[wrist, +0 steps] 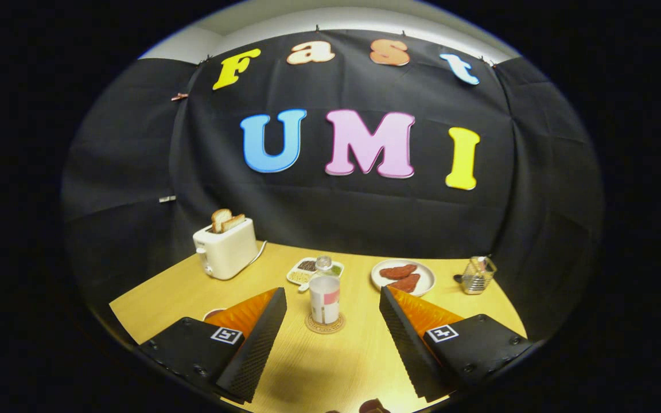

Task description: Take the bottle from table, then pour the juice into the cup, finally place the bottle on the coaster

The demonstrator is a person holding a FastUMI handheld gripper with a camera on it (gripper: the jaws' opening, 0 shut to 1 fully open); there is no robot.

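A clear bottle (325,298) with a white and pink label stands upright on a round woven coaster (325,327) in the middle of the wooden table (319,367). My gripper (333,293) is open, its two fingers spread wide to either side of the bottle and touching nothing. The bottle sits in the gap just ahead of the fingertips. A pale, pink-edged rim (214,313), perhaps the cup, peeks out behind the left finger; the rest of it is hidden.
A white toaster (226,249) with two bread slices stands at the back left. Behind the bottle lies a small divided dish (307,269). A plate (422,284) with reddish pieces and a wire holder (477,275) sit at the back right.
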